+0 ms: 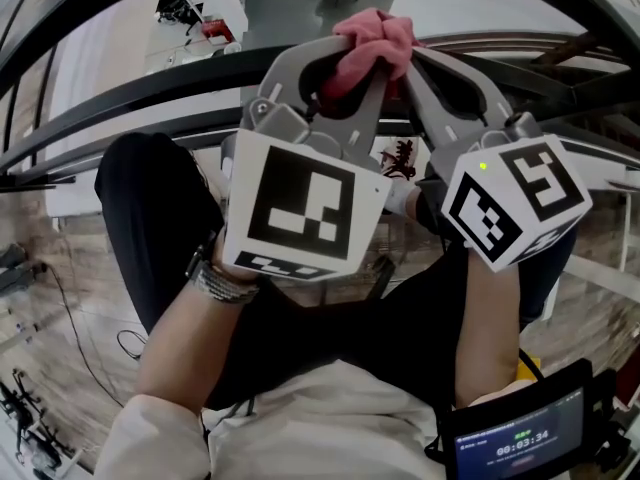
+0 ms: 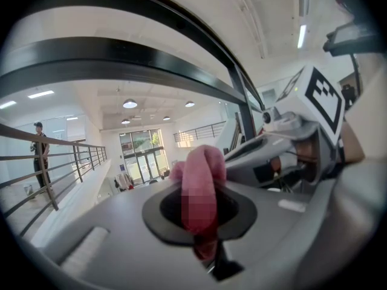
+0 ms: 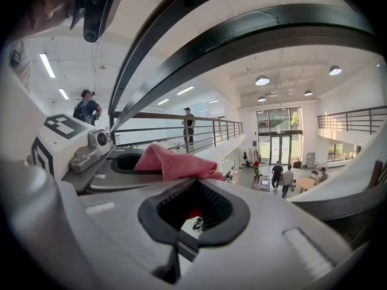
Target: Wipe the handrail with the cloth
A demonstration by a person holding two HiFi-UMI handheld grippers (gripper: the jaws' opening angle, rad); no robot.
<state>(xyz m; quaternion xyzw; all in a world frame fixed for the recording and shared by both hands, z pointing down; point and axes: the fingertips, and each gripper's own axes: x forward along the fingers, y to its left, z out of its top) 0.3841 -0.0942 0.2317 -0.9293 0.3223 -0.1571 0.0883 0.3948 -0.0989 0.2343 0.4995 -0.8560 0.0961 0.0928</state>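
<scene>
A pink cloth (image 1: 372,36) is bunched between the tips of both grippers, close in front of the dark curved handrail (image 1: 150,90). My left gripper (image 1: 352,68) is shut on the cloth (image 2: 202,183), which stands up through its jaws (image 2: 204,216). My right gripper (image 1: 412,66) meets it from the right. In the right gripper view the cloth (image 3: 172,162) drapes over the tip of the right gripper (image 3: 195,186), a red bit shows inside its jaw opening, and the jaws are shut. The handrail bars (image 3: 254,38) arc overhead in the two gripper views (image 2: 121,62).
Beyond the handrail is a drop to a lower floor with desks (image 1: 200,8) and people (image 3: 278,175). A person (image 3: 189,124) stands at a far balcony railing. A tablet screen (image 1: 520,440) sits at lower right, beside my legs.
</scene>
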